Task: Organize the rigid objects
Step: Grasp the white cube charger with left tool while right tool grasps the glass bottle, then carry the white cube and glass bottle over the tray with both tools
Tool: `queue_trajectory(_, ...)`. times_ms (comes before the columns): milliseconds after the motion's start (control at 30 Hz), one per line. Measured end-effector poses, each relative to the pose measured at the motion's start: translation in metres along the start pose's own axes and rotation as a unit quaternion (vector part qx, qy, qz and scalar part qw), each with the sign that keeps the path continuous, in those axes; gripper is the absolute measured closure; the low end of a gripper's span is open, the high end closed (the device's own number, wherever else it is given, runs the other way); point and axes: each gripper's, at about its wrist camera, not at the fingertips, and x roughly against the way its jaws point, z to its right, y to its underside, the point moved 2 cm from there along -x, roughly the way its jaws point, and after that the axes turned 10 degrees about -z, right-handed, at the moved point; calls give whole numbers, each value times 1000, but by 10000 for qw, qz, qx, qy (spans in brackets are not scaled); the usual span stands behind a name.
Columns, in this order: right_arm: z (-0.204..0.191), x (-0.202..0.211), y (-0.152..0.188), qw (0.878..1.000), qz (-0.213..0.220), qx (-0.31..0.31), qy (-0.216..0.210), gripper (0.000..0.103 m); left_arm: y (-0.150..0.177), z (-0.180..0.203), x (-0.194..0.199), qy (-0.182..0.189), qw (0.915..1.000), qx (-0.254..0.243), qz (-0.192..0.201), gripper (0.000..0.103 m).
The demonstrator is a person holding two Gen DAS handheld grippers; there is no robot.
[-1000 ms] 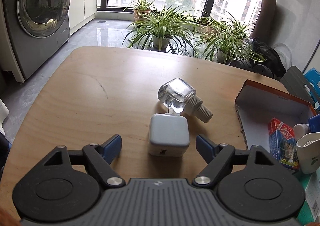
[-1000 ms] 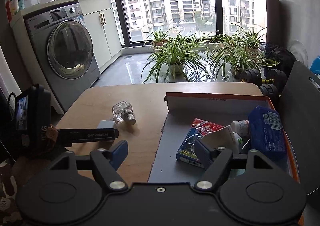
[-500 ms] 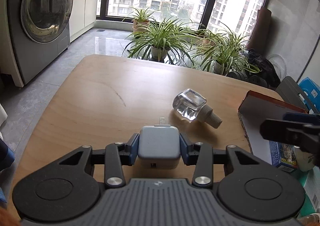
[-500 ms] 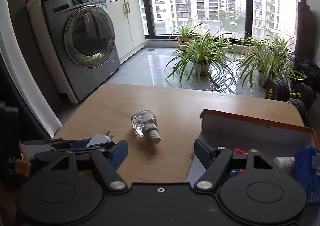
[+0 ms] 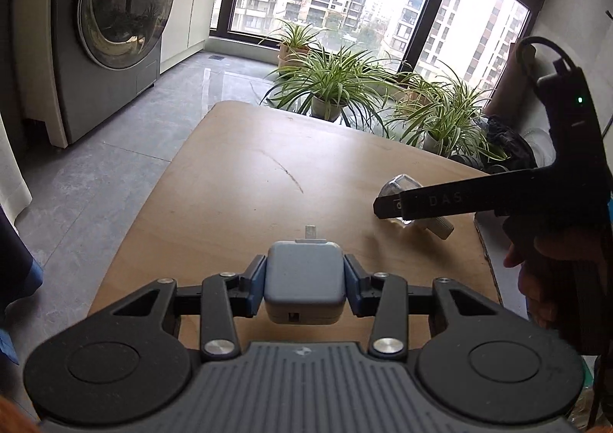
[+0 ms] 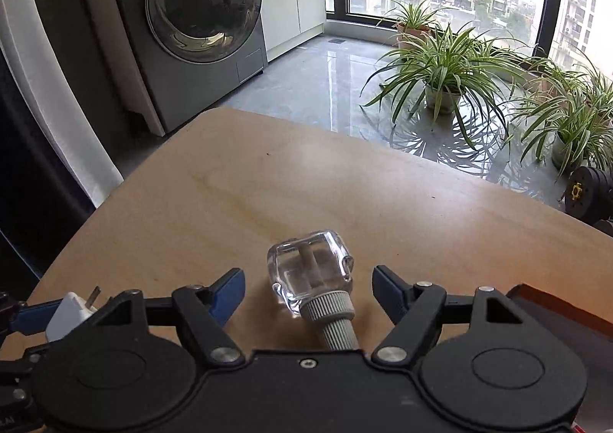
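Across the middle of both views stretches the wooden bench (image 5: 245, 180), round-edged, with a grey tiled floor beyond it. At upper left of both frames stands a washing machine (image 6: 199, 11) with its round door shut, and spider plants in pots (image 6: 444, 80) line the window at upper right.

At the lower right edge of the right wrist view sits the corner of a cardboard box (image 6: 555, 304) with an orange rim; its contents are hidden here.

Low in the centre of the left wrist view, the left tool (image 5: 304, 285) pinches a pale grey charger block (image 5: 304, 279) between its blue pads, the metal plug pins pointing away over the bench. The same charger shows as a white corner at lower left of the right wrist view.

Low in the centre of the right wrist view, the right tool (image 6: 308, 283) is spread wide on either side of a clear glass bottle (image 6: 310, 272), which lies on its side on the bench with its ribbed grey cap (image 6: 331, 314) toward the camera, touching neither pad.
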Motion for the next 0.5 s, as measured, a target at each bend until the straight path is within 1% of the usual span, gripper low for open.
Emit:
queue_trajectory(67,-1,-2,1,9999,18,-62,-81,27,0,1,0,18,10000,6,12,61)
queue_trajectory(100,-2,-1,2,10000,59,-73,-16,40,-2,1,0,36,10000,6,15,61)
queue_trajectory(200,-2,8,7,9996,93,-251,-110,42,0,3,4,-43,10000,-17,48,61)
queue_trajectory(300,-4,24,19,9991,222,-358,-27,42,0,6,8,-60,9999,-20,89,61)
queue_trajectory(500,-5,81,56,9950,580,-807,-135,42,5,21,27,-6,9997,-162,182,61)
